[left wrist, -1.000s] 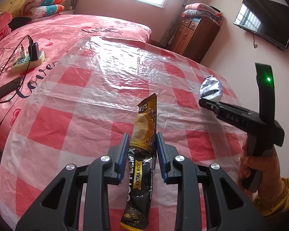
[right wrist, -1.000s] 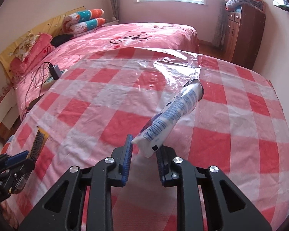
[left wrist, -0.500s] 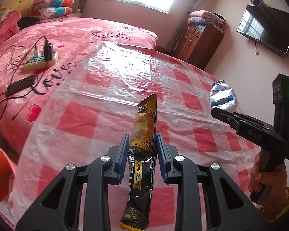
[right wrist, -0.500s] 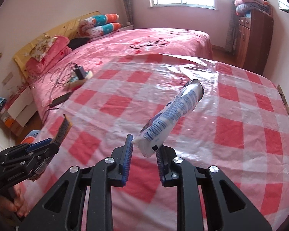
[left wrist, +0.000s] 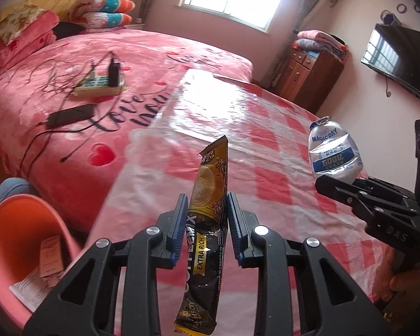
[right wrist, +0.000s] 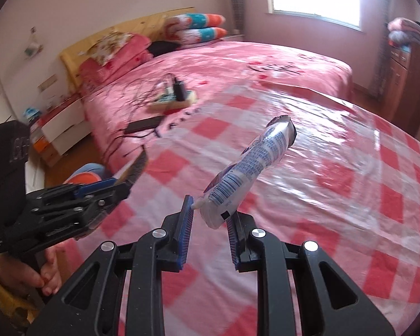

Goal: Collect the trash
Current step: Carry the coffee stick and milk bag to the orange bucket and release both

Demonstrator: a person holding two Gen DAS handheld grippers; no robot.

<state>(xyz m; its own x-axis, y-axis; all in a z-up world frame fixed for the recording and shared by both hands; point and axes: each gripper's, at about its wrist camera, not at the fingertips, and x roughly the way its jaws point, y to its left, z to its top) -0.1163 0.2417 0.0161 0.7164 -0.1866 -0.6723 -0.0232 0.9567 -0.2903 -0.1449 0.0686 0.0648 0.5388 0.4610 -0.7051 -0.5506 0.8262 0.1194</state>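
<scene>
Two grippers, the left gripper [left wrist: 207, 221] and the right gripper [right wrist: 210, 224], carry one piece of trash each: one coffee sachet [left wrist: 207, 218] and one squeezed tube [right wrist: 249, 173]. One orange bin [left wrist: 16, 254] holds at least two paper scraps [left wrist: 42, 271] (the exact number is hard to tell). On the bed lie one power strip [left wrist: 99, 86] and one phone [left wrist: 70, 115].

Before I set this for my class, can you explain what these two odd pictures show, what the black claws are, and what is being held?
A person holds a black two-finger gripper in each hand; a camera on each looks along its fingers. In the left view, the left gripper pinches a gold-and-black coffee sachet. In the right view, the right gripper pinches a squeezed white-and-blue tube. Below lies a red-and-white checked plastic cloth beside a pink bed. An orange bin with papers stands lower left.
</scene>
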